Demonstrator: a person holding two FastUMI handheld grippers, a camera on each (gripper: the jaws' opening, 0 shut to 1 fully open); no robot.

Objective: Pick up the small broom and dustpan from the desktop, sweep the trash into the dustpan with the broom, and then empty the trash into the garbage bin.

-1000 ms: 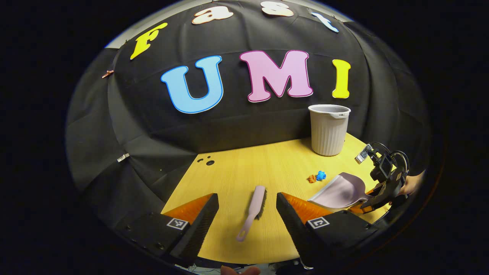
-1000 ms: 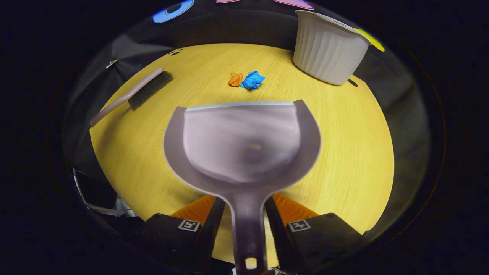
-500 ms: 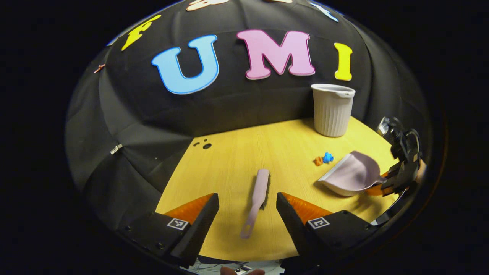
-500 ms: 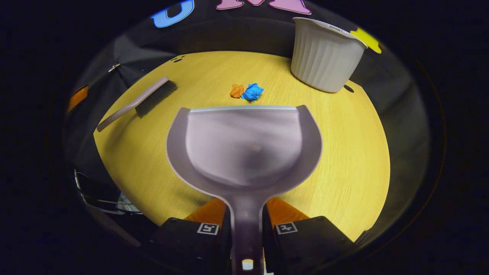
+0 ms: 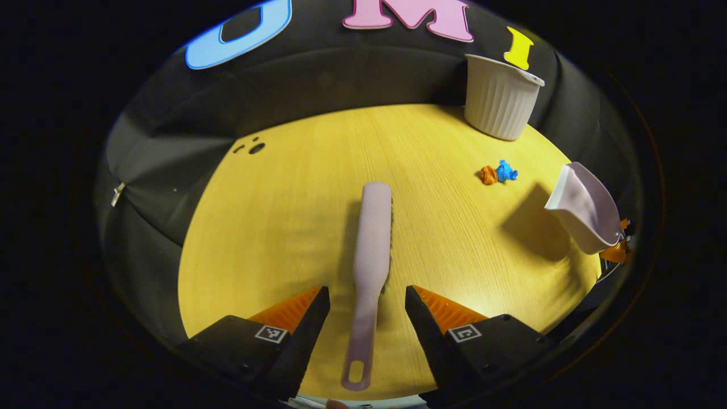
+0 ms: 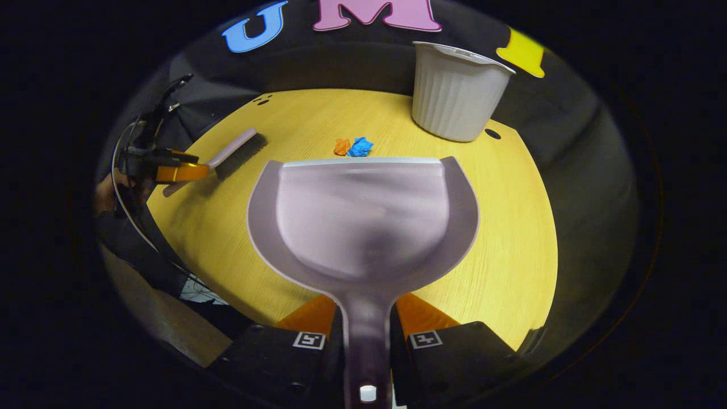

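We see our left gripper (image 5: 363,309) spread wide at six o'clock, one finger on each side of the small broom's (image 5: 370,253) handle and neither touching it. The broom lies flat on the yellow desktop (image 5: 284,227), handle end toward us, its head pointing to twelve o'clock. At three o'clock the dustpan (image 5: 585,207) is held tilted above the desktop, casting a shadow to its left. Between one and two o'clock lie an orange scrap (image 5: 487,174) and a blue scrap (image 5: 505,171), touching each other. Beyond them, at one o'clock, the ribbed garbage bin (image 5: 500,96) stands upright against the black cloth.
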